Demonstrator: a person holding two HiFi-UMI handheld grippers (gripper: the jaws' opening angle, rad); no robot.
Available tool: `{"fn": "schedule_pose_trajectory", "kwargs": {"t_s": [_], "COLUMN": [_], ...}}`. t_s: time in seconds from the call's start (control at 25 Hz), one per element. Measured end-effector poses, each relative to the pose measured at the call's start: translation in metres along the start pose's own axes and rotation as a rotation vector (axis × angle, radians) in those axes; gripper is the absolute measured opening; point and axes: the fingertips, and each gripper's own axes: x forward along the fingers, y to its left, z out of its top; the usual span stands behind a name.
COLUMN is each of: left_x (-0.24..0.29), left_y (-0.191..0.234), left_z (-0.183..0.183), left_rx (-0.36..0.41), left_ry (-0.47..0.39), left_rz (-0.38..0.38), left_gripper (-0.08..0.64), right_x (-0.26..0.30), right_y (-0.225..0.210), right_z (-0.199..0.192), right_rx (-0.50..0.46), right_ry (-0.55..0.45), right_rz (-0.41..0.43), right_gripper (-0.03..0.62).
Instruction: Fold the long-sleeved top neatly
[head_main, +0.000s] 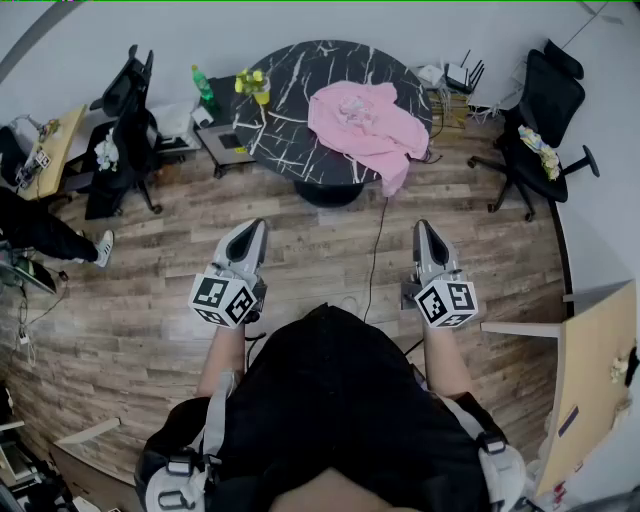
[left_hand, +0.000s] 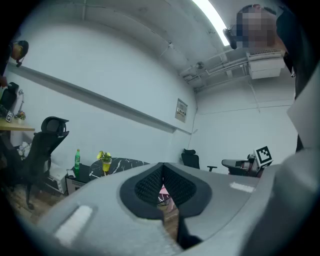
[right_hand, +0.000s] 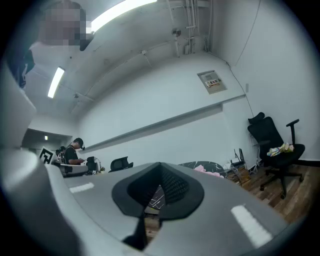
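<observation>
- Left gripper (head_main: 253, 232): jaws closed together, nothing between them; held level in front of the person, pointing toward the table.
- Right gripper (head_main: 429, 230): jaws likewise closed and empty; level, side by side with the left one and well apart from it.
- Wooden floor (head_main: 300, 250): lies below both grippers, with a dark cable (head_main: 376, 240) running across it from the table's foot.
- Round black marble table (head_main: 290, 90): stands ahead, well apart from both grippers.
- Pink long-sleeved top (head_main: 365, 125): lies in a crumpled heap on the table's right half, one part hanging over the near edge.
- Green bottle (head_main: 203, 85) and yellow flowers in a pot (head_main: 253, 85): at the table's left edge, clear of the top.
- Black office chairs: one to the left (head_main: 125, 110), one to the right (head_main: 545, 100).
- Progress: no fold is visible and the top is untouched. By the look of it, everything is left to do: approach, spread the top flat, fold the sleeves and body.
</observation>
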Motion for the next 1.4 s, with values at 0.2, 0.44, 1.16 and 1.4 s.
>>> {"fn": "schedule_pose_trajectory", "kwargs": {"t_s": [0.2, 0.44, 1.16, 1.4], "left_x": [0.008, 0.025, 0.09, 0.108], "left_y": [-0.006, -0.016, -0.037, -0.059], "left_z": [-0.005, -0.009, -0.013, -0.02], "left_rx": [-0.001, 0.008, 0.088, 0.085], "left_ry": [0.017, 0.036, 0.024, 0.028], "left_rz": [-0.017, -0.048, 0.049, 0.045], "left_gripper": [0.008, 0.008, 0.401, 0.403], "right_x": [-0.002, -0.003, 0.01, 0.001], "right_y": [-0.007, -0.021, -0.058, -0.078], "right_z": [-0.003, -0.003, 0.022, 0.033], "right_rx": [0.019, 0.018, -0.04, -0.075], "right_ry": [-0.01, -0.017, -0.109, -0.128], "right_rz": [-0.015, -0.035, 0.047, 0.028], "right_gripper": [0.004, 0.004, 0.346, 0.408]}}
